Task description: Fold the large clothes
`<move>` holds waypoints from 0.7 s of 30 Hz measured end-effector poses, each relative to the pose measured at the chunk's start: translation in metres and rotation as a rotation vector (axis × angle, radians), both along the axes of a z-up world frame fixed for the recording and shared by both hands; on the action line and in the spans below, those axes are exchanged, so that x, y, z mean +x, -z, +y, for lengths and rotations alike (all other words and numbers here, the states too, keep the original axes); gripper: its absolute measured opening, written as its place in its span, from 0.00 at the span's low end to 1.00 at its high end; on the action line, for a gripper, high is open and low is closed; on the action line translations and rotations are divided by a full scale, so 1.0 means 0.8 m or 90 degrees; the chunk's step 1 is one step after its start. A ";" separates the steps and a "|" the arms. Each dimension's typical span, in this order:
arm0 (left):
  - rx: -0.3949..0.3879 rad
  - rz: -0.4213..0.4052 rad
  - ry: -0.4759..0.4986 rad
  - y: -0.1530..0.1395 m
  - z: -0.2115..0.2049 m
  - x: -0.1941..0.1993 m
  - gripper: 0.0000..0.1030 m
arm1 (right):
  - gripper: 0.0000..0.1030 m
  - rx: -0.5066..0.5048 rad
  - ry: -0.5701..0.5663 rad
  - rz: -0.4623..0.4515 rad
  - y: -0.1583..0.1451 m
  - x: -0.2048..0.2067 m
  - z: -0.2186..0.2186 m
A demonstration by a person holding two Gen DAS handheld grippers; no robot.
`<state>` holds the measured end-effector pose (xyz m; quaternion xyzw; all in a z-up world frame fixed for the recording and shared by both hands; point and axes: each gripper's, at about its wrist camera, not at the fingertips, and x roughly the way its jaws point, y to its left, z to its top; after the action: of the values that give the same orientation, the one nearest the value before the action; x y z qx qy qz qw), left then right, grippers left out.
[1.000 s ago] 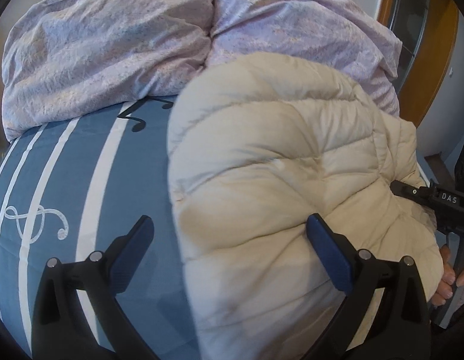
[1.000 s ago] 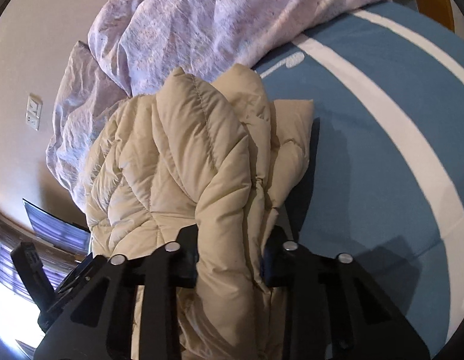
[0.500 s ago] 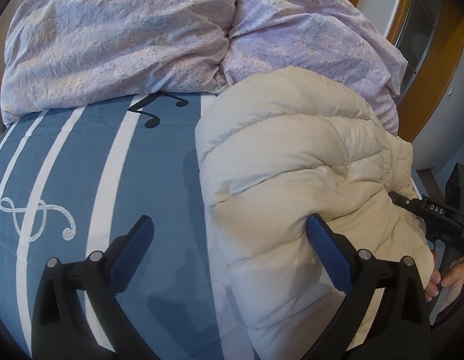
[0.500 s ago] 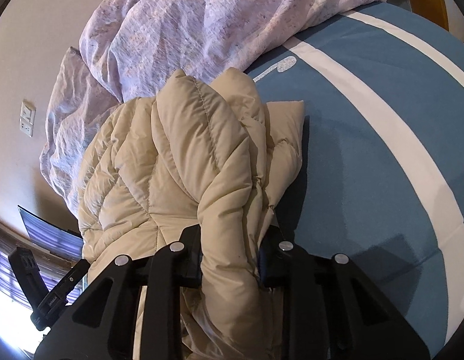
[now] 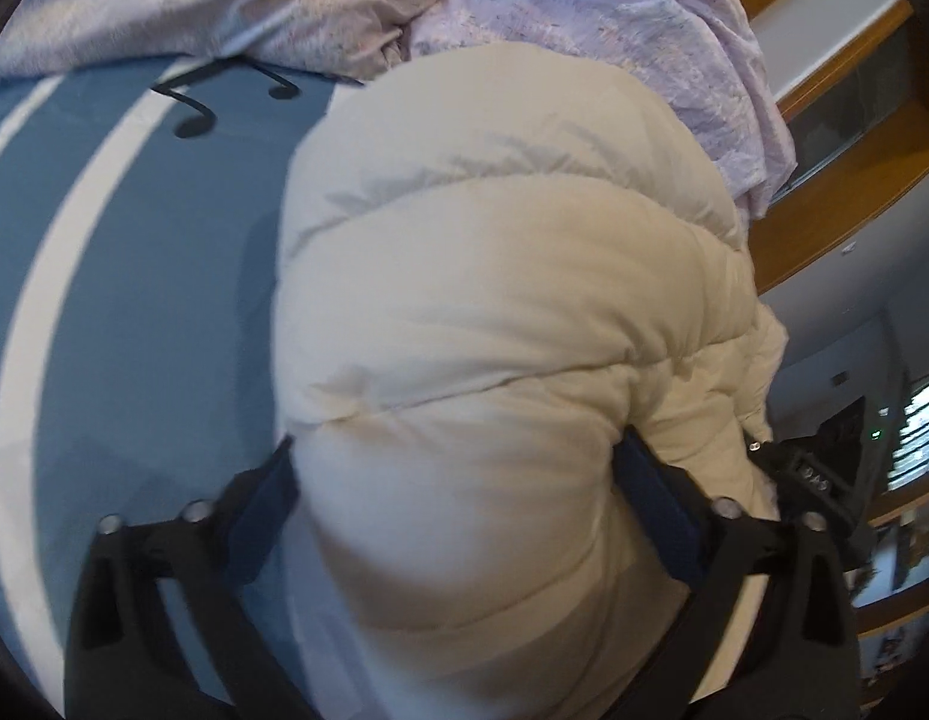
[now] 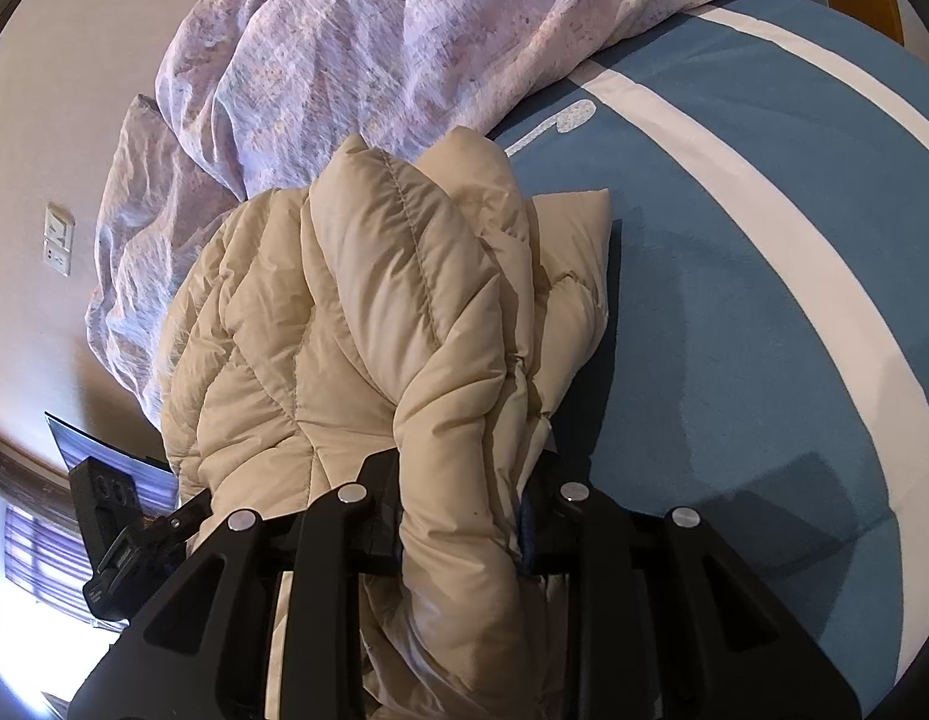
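left gripper (image 5: 458,486) straddles a thick fold of the cream puffer jacket (image 5: 500,312), its jaws just closing in, pads at the fabric's sides. right gripper (image 6: 461,483) pinches a bunched ridge of the jacket, which lies on the blue striped bed cover (image 6: 764,300) against the lilac duvet (image 6: 404,42).
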<state>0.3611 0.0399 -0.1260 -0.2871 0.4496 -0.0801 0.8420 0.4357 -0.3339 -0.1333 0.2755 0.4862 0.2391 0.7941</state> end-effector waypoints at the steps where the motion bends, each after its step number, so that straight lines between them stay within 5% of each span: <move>1: -0.012 -0.003 0.003 0.000 0.000 0.000 0.80 | 0.26 0.005 0.000 0.001 0.000 0.000 -0.001; 5: -0.016 -0.033 0.009 -0.010 0.003 -0.008 0.51 | 0.26 0.023 -0.004 -0.004 -0.003 -0.001 0.000; 8: -0.008 -0.051 0.004 -0.021 0.011 -0.016 0.42 | 0.23 0.036 -0.012 -0.019 -0.010 -0.002 0.010; 21: 0.050 -0.108 -0.076 -0.063 0.121 -0.065 0.38 | 0.20 0.075 -0.117 -0.073 -0.052 0.019 0.146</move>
<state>0.3089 0.1363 -0.0754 -0.2720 0.3615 -0.0363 0.8911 0.4507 -0.2168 -0.0919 0.2619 0.4482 0.3544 0.7777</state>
